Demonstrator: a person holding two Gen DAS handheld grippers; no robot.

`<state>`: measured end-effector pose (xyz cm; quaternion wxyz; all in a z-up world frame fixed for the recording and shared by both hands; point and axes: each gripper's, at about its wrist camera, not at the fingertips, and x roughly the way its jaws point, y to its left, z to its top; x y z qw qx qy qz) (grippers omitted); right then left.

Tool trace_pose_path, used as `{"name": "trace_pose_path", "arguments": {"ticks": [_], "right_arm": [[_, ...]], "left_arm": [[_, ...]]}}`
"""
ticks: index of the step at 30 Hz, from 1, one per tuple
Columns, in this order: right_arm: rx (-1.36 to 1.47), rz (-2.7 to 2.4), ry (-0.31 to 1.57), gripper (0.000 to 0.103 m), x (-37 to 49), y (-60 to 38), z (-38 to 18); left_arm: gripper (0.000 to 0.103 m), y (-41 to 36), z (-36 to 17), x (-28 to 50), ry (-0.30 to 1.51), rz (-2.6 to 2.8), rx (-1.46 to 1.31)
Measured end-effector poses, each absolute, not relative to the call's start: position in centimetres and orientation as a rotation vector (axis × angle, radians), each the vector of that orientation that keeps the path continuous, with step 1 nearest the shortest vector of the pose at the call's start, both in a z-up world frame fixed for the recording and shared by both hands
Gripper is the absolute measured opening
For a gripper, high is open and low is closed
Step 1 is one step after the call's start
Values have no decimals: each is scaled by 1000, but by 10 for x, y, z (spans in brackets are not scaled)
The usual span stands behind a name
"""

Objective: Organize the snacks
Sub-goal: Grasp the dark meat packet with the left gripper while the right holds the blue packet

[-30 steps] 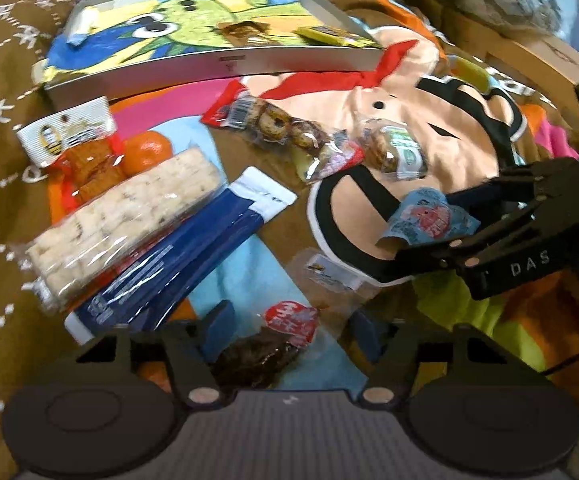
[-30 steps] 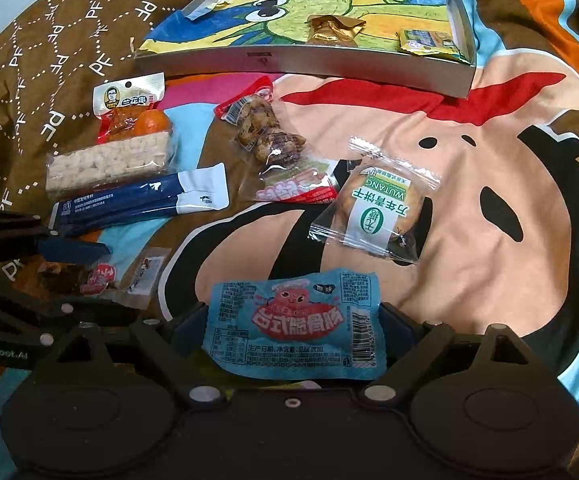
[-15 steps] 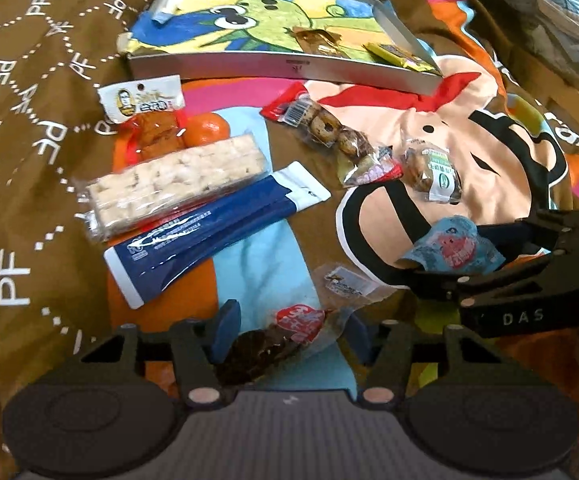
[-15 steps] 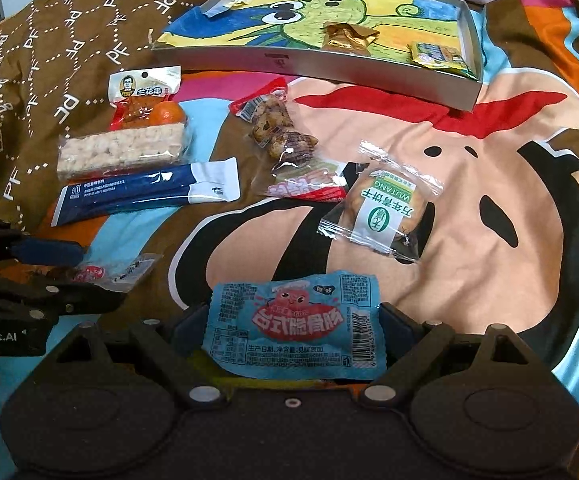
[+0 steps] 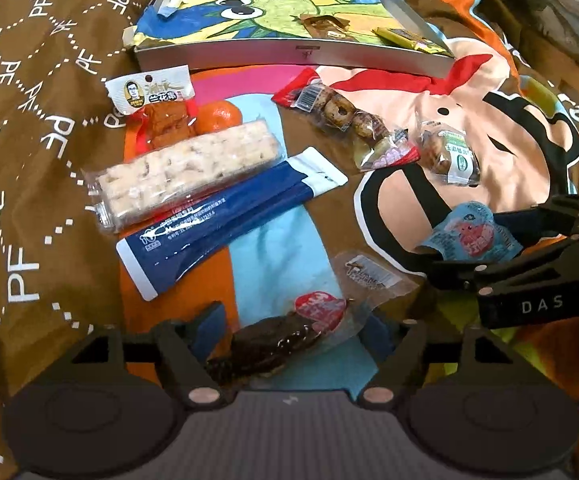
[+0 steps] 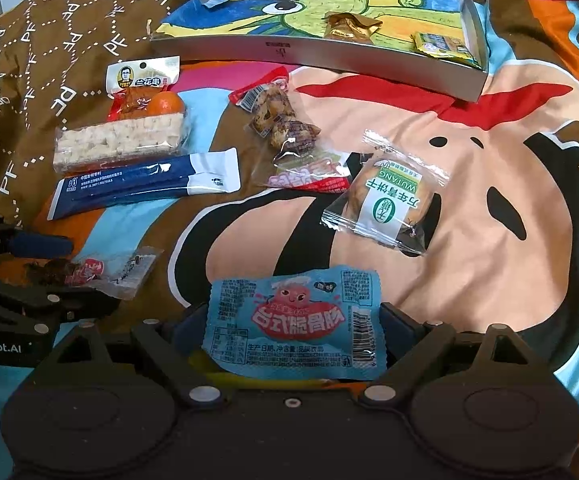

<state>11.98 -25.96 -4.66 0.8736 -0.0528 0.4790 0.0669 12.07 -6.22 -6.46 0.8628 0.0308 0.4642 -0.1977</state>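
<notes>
A cartoon-print blanket point(image 6: 469, 200) carries everything. At its far edge sits a shallow grey tray point(image 6: 329, 54) lined with a crayon drawing, holding a gold-wrapped candy point(image 6: 349, 26) and a yellow packet point(image 6: 443, 46). In front lie a pale puffed-rice bar point(image 5: 185, 174) and a navy-and-white stick packet point(image 5: 225, 220), side by side and touching. The right gripper point(image 6: 293, 328) has a light-blue sausage packet point(image 6: 293, 320) between its wide-spread jaws; whether they press it cannot be told. The left gripper point(image 5: 289, 328) has its jaws opening around a dark snack in a clear wrapper point(image 5: 285, 336).
</notes>
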Motion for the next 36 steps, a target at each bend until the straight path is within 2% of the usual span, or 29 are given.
{"name": "trace_pose_path", "arguments": {"ticks": [12,19,20,31,36], "right_arm": [[-104,135,1002,91,120,-260,-48],[-113,147,1001,91,119,-259,-47],[-115,153,1001,91,119,-258,-47],[-123,153,994,90,118,-256,-47],[-115,150,988,90,118,-256,-46]], "left_arm": [[70,-64,-64,117,966,-414,83],[63,-67,-62,113,955,-435,109],[34,-69,-62,112,952,-441,120],[33,-73,-59,109,933,-440,148],[27,-73,-56,107,914,-438,142]]}}
